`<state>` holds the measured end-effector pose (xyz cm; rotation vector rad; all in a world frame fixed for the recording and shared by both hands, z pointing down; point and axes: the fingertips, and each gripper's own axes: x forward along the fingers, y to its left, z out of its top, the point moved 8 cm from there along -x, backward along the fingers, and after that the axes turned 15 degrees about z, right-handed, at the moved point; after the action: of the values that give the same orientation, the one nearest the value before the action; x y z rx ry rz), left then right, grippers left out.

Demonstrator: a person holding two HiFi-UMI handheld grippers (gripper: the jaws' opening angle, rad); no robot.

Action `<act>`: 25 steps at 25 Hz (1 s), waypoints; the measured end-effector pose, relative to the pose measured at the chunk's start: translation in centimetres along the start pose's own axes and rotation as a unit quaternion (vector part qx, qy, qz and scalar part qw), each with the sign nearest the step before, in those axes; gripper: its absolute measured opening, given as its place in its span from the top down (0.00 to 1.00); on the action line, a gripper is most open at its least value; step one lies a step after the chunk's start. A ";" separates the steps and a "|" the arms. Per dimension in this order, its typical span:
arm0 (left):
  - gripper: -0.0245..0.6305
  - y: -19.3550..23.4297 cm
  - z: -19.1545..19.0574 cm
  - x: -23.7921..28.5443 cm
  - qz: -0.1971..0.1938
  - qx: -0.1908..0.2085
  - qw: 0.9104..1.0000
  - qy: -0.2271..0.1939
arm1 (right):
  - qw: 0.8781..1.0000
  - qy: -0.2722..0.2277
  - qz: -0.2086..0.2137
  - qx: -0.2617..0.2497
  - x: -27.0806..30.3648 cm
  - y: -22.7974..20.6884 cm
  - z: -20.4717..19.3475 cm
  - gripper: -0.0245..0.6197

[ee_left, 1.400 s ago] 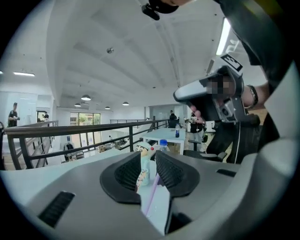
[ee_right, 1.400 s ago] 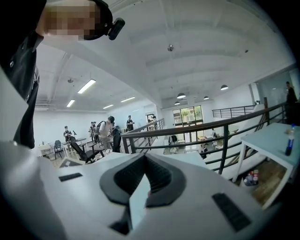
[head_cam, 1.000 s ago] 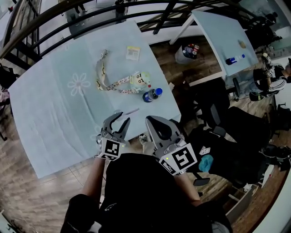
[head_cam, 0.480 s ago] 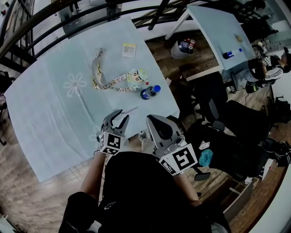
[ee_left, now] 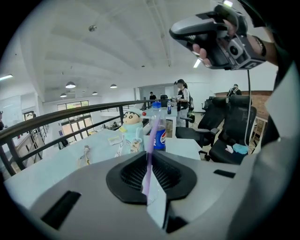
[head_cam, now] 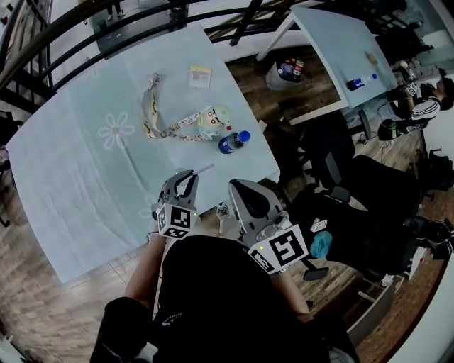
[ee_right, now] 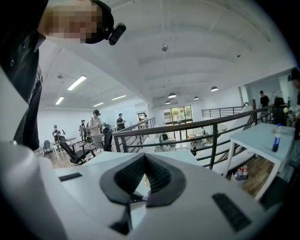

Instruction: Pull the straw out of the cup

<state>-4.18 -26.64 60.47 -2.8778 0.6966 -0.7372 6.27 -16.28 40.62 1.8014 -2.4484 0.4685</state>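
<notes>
A thin purple straw [head_cam: 204, 170] lies on the pale blue table [head_cam: 85, 163] near its front edge, well apart from the cartoon-figure cup [head_cam: 216, 118]. My left gripper [head_cam: 189, 177] sits at the straw's near end. Its jaws have just been closing, and in the left gripper view the straw [ee_left: 149, 140] runs up between the pads of that gripper [ee_left: 150, 153], pinched. The cup [ee_left: 131, 131] stands farther back there. My right gripper [head_cam: 243, 191] hovers over the table's front corner, jaws together and empty; in its own view the right gripper [ee_right: 144, 158] points over the table toward a railing.
A blue-capped cola bottle [head_cam: 233, 142] stands beside the cup, with a lanyard [head_cam: 150, 113] and a small card [head_cam: 200, 76] behind. A dark railing [head_cam: 85, 21] runs along the table's far side. Office chairs [head_cam: 333, 170] and a second table [head_cam: 340, 49] are to the right.
The left gripper's jaws went from wide apart to closed around the straw's near end, and the gripper sank a little toward the table. The right gripper has held still.
</notes>
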 end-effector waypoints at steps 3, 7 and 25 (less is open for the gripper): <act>0.91 0.2 0.0 -0.4 0.010 -0.003 1.000 -0.008 | 1.000 -0.001 0.003 -0.001 -0.1 0.2 -0.1 0.95; 0.91 0.5 0.3 -1.0 0.029 -0.022 0.999 -0.020 | 1.000 -0.001 0.010 -0.002 -0.2 0.2 -0.3 0.95; 0.92 1.9 5.3 -7.4 0.144 -0.125 0.975 -0.110 | 0.995 -0.024 0.097 -0.021 -0.9 0.5 -0.3 0.95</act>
<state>-8.19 -25.16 52.23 -2.9105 1.2159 -0.3079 6.01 -15.28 40.56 1.5839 -2.6587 0.3884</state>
